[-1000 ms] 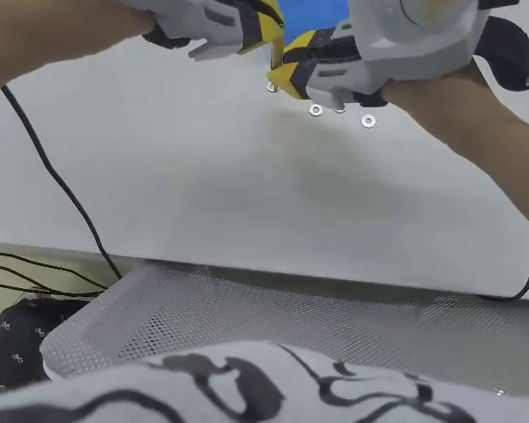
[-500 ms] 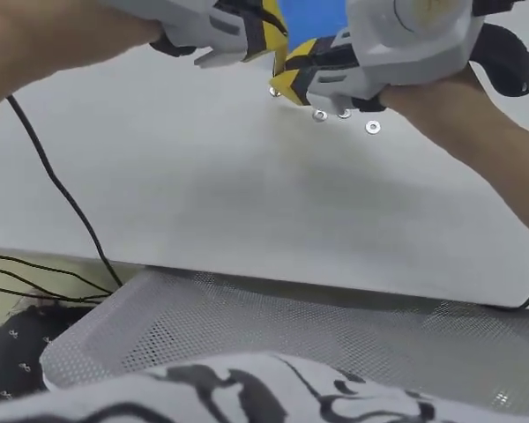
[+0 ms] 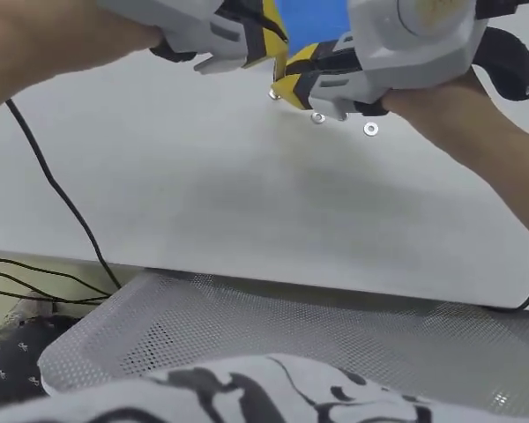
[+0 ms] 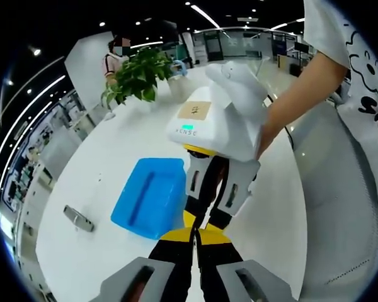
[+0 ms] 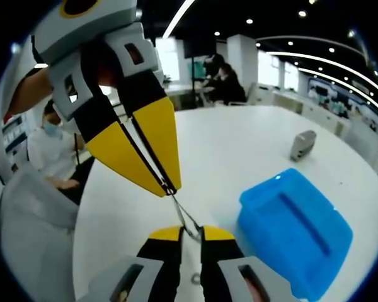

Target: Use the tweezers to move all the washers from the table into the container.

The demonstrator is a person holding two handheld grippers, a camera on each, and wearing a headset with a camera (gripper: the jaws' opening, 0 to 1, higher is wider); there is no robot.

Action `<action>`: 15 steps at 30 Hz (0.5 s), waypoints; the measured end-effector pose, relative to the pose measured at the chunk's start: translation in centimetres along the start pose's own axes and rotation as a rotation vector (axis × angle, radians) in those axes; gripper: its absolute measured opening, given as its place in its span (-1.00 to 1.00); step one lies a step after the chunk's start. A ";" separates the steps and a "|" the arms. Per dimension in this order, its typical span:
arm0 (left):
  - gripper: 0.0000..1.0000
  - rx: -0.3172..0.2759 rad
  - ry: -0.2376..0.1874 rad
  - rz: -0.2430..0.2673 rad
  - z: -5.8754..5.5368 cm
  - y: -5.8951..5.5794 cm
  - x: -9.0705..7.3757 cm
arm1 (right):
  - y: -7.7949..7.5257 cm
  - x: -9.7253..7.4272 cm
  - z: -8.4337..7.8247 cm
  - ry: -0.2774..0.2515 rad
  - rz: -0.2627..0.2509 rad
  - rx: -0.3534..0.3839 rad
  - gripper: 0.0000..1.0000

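Left gripper (image 5: 169, 187) and right gripper (image 5: 189, 235) still clasp tweezers (image 5: 183, 212).

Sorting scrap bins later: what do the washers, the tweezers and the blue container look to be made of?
The washers look like metal: small silvery rings that glint. The tweezers seem steel: thin, grey, shiny strips. The blue container looks like plastic: even saturated colour, rounded moulded edges, soft sheen.
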State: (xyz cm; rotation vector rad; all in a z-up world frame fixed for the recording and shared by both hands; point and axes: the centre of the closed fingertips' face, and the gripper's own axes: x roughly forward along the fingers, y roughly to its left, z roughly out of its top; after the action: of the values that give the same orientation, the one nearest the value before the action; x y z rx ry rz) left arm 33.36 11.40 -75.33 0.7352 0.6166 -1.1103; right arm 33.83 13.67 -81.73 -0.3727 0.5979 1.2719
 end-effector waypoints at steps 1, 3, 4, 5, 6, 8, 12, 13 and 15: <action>-1.00 -0.005 -0.002 -0.005 0.0 -0.1 0.0 | 0.0 0.0 0.0 -0.001 0.000 0.000 -0.87; -1.00 -0.011 -0.005 -0.004 0.0 0.0 0.0 | -0.1 -0.1 0.1 -0.001 0.001 0.003 -0.87; -1.00 -0.012 -0.004 -0.003 0.0 0.0 -0.1 | -0.1 -0.1 0.1 -0.002 0.000 0.004 -0.87; -1.00 -0.014 -0.003 -0.003 -0.1 0.1 -0.1 | -0.1 -0.1 0.1 -0.003 0.002 0.005 -0.87; -1.00 -0.017 -0.003 -0.004 -0.1 0.1 -0.1 | -0.2 -0.1 0.1 -0.004 0.003 0.008 -0.87; -1.00 -0.011 0.014 0.003 -0.4 0.2 -0.1 | 0.0 -0.2 0.1 -0.004 0.009 0.009 -1.00; -1.00 -0.020 0.007 -0.008 -0.2 0.0 -0.2 | -0.4 -0.1 -0.2 -0.005 0.006 0.006 -0.94; -1.00 -0.020 0.006 -0.009 -0.2 0.0 -0.2 | -0.3 -0.1 -0.1 -0.005 0.008 0.003 -0.91; -1.00 -0.013 0.010 -0.011 -0.3 -0.1 -0.1 | -0.4 -0.2 0.0 -0.007 0.004 -0.008 -0.86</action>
State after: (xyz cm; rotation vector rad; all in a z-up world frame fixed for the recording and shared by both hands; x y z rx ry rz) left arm 33.18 11.67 -75.42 0.7267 0.6363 -1.1124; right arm 34.19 13.45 -81.65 -0.3739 0.5874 1.2792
